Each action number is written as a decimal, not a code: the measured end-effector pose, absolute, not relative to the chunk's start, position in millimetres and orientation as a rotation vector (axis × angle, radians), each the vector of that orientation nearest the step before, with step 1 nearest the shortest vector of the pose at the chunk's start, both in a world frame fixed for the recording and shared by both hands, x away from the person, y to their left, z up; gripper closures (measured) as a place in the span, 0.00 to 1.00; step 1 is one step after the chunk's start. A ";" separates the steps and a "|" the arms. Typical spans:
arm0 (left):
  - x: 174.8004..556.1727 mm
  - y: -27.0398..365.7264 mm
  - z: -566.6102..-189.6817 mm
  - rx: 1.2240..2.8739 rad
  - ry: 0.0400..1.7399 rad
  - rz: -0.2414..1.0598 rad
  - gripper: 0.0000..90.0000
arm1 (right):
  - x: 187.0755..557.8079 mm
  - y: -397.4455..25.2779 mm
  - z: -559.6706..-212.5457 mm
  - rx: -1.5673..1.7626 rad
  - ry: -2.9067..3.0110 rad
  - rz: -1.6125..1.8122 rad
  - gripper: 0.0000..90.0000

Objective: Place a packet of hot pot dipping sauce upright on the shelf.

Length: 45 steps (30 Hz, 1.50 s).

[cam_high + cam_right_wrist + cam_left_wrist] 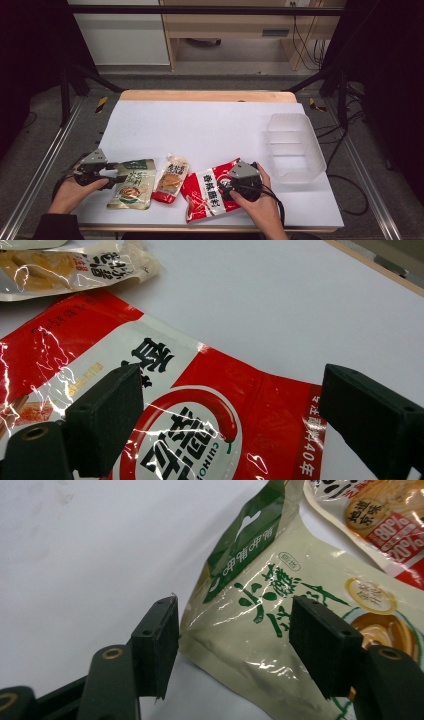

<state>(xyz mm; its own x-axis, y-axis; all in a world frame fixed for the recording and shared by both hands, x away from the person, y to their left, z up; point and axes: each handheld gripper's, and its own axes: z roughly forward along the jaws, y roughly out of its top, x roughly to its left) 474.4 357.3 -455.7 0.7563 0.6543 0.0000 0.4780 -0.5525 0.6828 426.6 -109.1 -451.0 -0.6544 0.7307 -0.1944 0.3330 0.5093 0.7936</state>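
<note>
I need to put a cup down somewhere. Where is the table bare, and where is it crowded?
Bare: the white table from the far wooden edge down to the packets, left of the clear plastic bin. Crowded: the near edge, where the green packet, small packet and red packet lie between both claws.

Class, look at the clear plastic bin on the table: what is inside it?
The clear plastic bin looks empty; the white table shows through it. All three pouches lie outside.

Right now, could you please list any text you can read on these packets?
"80%" and "20%": middle packet.
"440" with a cut-off letter: red packet.
Green packet: Chinese characters, which I cannot read reliably.
Other print is too small or blurred.
</note>
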 end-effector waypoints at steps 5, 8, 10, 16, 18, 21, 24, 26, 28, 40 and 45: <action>477.9 356.4 -458.0 2.273 0.834 0.373 0.52 | 426.7 -108.0 -451.8 0.873 2.243 1.012 0.13; 478.9 358.9 -458.2 2.268 0.837 0.402 0.63 | 426.9 -107.7 -452.3 0.874 2.246 1.008 0.13; 481.1 361.1 -459.5 2.252 0.854 0.407 0.69 | 427.7 -108.1 -452.7 0.867 2.247 1.007 0.13; 485.4 363.4 -459.7 2.236 0.891 0.422 0.90 | 427.9 -107.7 -453.5 0.876 2.248 1.000 0.13; 486.3 362.5 -459.0 2.235 0.904 0.425 0.95 | 428.2 -107.6 -453.8 0.876 2.250 0.999 0.13; 485.9 362.7 -456.1 2.227 0.909 0.414 0.99 | 428.3 -107.6 -454.0 0.876 2.250 0.998 0.13; 484.5 363.4 -452.2 2.232 0.907 0.418 1.00 | 428.2 -107.9 -453.8 0.877 2.249 0.997 0.13; 480.1 366.3 -440.9 2.212 0.914 0.440 1.00 | 428.2 -108.3 -453.8 0.880 2.249 0.994 0.13; 475.9 368.8 -430.3 2.187 0.914 0.456 1.00 | 428.2 -108.3 -453.9 0.880 2.250 0.994 0.12; 455.2 373.1 -378.8 2.109 0.904 0.552 1.00 | 427.8 -108.9 -453.0 0.872 2.251 0.995 0.12; 440.8 365.9 -350.8 2.129 0.817 0.605 1.00 | 427.7 -108.3 -453.3 0.871 2.259 0.987 0.12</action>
